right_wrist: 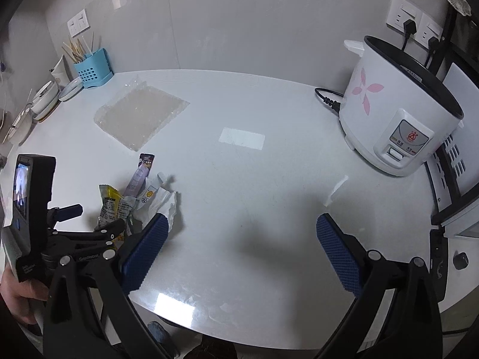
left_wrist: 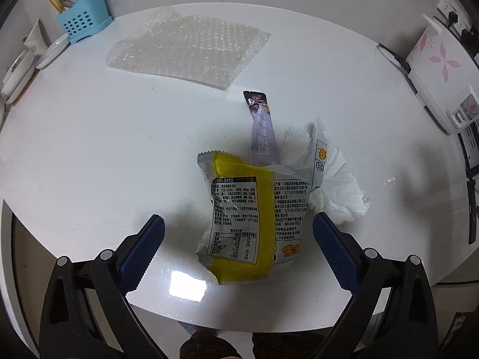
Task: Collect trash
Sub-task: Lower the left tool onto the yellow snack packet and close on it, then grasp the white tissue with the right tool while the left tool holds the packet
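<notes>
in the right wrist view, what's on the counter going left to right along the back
bowls → blue holder → bubble wrap → rice cooker

Home kitchen, by the look of it. White countertop (right_wrist: 269, 179) against a plain wall, rice cooker (right_wrist: 398, 113) with pink flower print plugged into wall sockets (right_wrist: 414, 25), blue utensil holder (right_wrist: 92, 68) full of chopsticks, bowls and plates (right_wrist: 51, 97) stacked in the far-left corner.
</notes>
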The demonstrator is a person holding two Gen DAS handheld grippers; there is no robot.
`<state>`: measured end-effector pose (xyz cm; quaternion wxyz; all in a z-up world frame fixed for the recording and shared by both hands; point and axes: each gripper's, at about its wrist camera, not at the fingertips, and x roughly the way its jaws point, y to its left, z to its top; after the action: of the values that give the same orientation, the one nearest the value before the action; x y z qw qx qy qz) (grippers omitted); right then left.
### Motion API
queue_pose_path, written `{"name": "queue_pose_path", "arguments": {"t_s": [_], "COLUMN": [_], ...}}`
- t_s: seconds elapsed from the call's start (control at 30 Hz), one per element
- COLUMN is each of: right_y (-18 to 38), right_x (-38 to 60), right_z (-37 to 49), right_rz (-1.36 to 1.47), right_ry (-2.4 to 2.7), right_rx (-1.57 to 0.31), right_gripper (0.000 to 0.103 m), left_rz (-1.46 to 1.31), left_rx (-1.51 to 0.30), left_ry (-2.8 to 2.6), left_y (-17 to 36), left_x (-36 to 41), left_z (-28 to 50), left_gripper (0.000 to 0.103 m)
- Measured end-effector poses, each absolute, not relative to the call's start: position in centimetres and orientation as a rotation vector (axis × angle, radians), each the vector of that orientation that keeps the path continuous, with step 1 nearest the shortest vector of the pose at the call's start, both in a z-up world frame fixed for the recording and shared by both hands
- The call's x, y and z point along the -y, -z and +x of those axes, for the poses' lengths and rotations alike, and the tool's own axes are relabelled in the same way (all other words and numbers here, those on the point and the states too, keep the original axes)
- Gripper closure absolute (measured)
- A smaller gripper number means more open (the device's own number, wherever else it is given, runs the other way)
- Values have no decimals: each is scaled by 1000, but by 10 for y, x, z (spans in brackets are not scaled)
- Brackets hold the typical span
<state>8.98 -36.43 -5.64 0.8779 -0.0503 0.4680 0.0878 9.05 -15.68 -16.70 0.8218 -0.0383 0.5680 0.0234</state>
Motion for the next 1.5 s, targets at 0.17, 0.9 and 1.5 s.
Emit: {"name": "queue_pose_path", "arguments": {"t_s": [0.17, 0.9, 1.5], "right_y": [60, 99, 150], "right_x": [356, 280, 212], "right_z": [97, 141, 155], "right_rz": [-130, -195, -343], "right_ry": [-213, -364, -363], "right_rx": [-984, -1088, -1206], "right_gripper": [8, 8, 8], "left_rz": [-68, -164, -189], "left_rx": [-1242, -1238, -1196], "left_ry": [-72, -130, -292], "left_y": [178, 156, 154], "left_x": [159, 99, 58], "left_z": [98, 82, 77], "left_gripper": [13, 57, 37]}}
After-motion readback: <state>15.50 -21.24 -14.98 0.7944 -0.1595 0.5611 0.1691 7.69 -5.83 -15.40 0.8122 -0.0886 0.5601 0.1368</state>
